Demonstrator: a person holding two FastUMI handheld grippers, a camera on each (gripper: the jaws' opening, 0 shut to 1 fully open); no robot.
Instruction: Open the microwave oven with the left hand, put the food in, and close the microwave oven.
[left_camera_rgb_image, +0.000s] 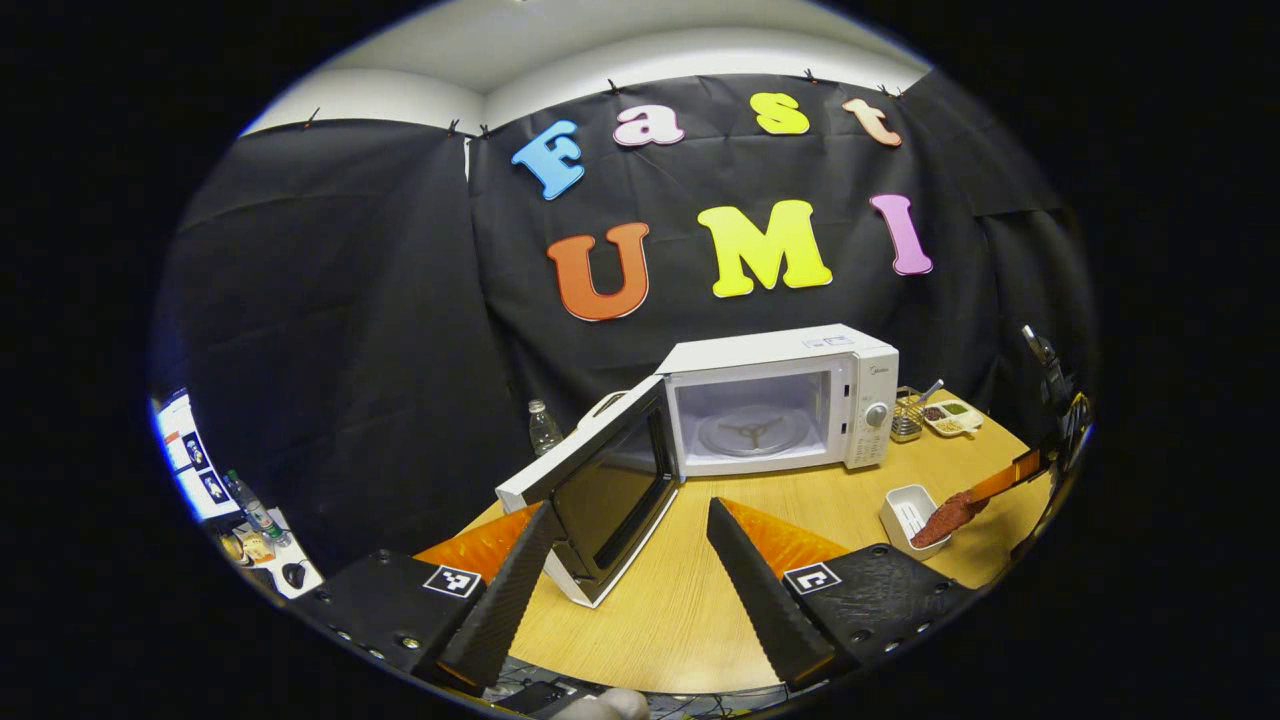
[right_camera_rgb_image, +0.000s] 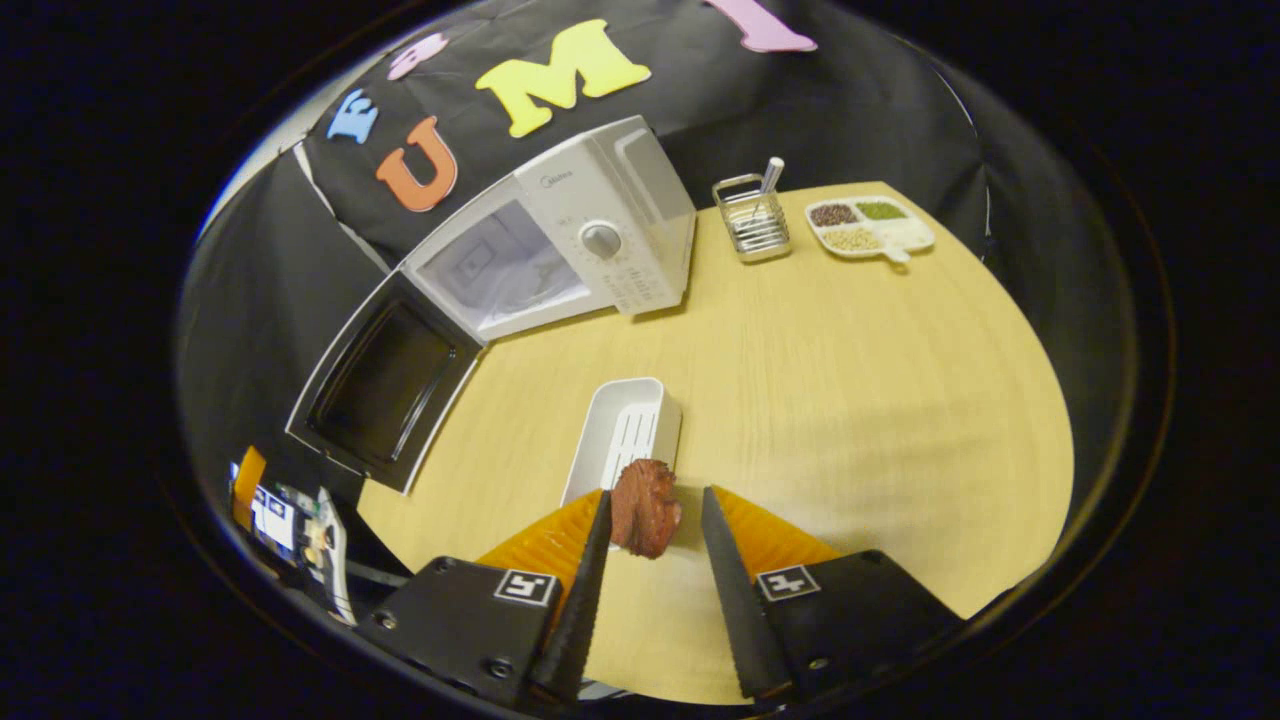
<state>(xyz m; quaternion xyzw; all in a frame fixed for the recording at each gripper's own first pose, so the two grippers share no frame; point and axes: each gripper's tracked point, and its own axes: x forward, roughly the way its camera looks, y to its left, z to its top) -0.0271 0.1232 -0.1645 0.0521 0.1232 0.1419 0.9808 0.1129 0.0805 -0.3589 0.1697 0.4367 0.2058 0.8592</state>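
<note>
The white microwave (left_camera_rgb_image: 780, 395) stands at the back of the wooden table (left_camera_rgb_image: 660, 620). Its door (left_camera_rgb_image: 610, 490) is swung wide open to the left, and the glass turntable (left_camera_rgb_image: 752, 430) inside is bare. My left gripper (left_camera_rgb_image: 630, 512) is open, hovering in front of the door and touching nothing. My right gripper (right_camera_rgb_image: 655, 505) is shut on a reddish-brown piece of food (right_camera_rgb_image: 645, 508), held just above the near end of a small white tray (right_camera_rgb_image: 625, 425). In the left gripper view, that food (left_camera_rgb_image: 950, 515) hangs over the tray (left_camera_rgb_image: 905, 510) at the right. The microwave (right_camera_rgb_image: 560, 240) lies ahead to the left in the right gripper view.
A wire holder with a utensil (right_camera_rgb_image: 752, 225) and a divided plate of beans (right_camera_rgb_image: 868, 228) sit right of the microwave at the back. A clear bottle (left_camera_rgb_image: 543, 428) stands behind the open door. Bare tabletop stretches between tray and oven. A side table with clutter (left_camera_rgb_image: 255, 530) is off left.
</note>
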